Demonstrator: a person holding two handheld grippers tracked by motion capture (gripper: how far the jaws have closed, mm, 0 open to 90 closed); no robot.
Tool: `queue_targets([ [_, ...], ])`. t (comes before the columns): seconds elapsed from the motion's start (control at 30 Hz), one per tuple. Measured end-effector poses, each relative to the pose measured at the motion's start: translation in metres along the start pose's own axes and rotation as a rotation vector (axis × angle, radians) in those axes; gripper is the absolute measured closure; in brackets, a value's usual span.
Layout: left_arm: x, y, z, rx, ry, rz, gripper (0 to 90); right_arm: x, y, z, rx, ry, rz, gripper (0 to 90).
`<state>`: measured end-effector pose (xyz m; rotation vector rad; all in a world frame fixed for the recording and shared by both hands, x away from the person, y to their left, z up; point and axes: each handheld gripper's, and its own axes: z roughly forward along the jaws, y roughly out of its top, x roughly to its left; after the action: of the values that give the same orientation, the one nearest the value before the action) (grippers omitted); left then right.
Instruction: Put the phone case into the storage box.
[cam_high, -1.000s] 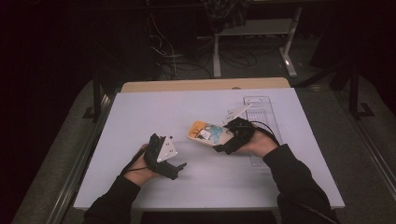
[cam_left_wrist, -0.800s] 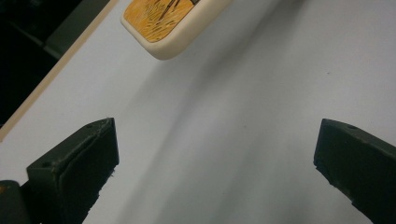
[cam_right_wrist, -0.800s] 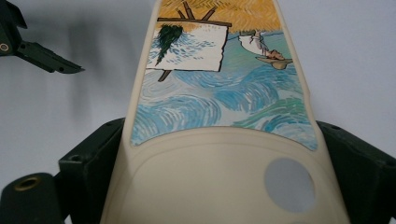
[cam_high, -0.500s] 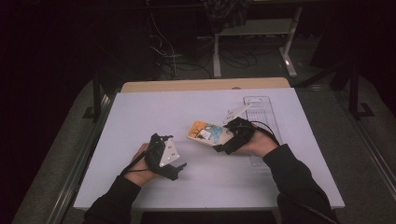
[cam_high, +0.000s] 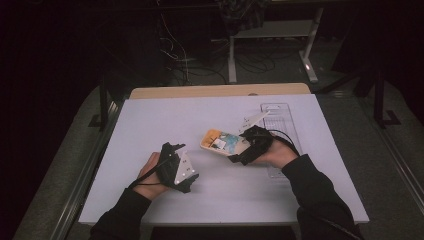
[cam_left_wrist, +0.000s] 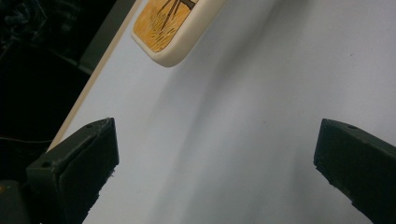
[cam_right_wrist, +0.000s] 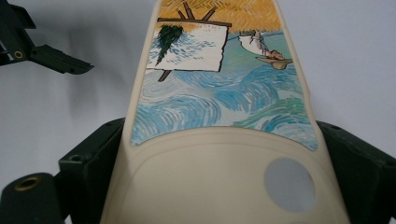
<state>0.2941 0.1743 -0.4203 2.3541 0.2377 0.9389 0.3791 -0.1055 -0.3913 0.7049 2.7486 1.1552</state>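
Note:
A cream phone case (cam_high: 219, 140) with a blue and orange painting lies near the middle of the white table (cam_high: 165, 120). My right gripper (cam_high: 238, 151) is shut on its near end, and the right gripper view has both jaws pressed against the sides of the case (cam_right_wrist: 219, 102). My left gripper (cam_high: 186, 168) is to the left of the case, held just above the table. In its own view the left gripper (cam_left_wrist: 217, 140) is open with bare table between the jaws, and a corner of the case (cam_left_wrist: 166, 28) sits farther off at the upper left.
A clear plastic ruler-like strip (cam_high: 278, 114) lies on the table behind my right hand. A tan board edge (cam_high: 215, 91) runs along the table's far side. Beyond it are metal desk legs (cam_high: 232, 55) and cables on a dark floor.
The left hand has turned its gripper and shifted it slightly, so the grey plate now faces up. The right gripper and the case have stayed where they were.

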Motion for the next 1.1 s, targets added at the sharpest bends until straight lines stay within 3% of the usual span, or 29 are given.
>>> queue_targets([
  [0.27, -0.003, 0.001, 0.0, 0.003, 0.034, 0.049, 0.0, 0.0, 0.0, 0.0, 0.001, 0.002, -0.001, 8.7],
  [0.53, -0.006, 0.003, 0.0, 0.014, 0.075, 0.125, 0.0, 0.0, 0.0, 0.0, 0.001, 0.003, 0.002, 8.8],
  [0.7, -0.008, 0.003, 0.001, 0.0, 0.095, 0.134, 0.0, 0.0, 0.0, 0.0, 0.0, 0.002, 0.002, 8.7],
  [1.1, -0.013, 0.005, 0.002, 0.013, 0.151, 0.217, 0.0, 0.0, 0.0, 0.0, -0.003, 0.005, 0.008, 8.9],
])
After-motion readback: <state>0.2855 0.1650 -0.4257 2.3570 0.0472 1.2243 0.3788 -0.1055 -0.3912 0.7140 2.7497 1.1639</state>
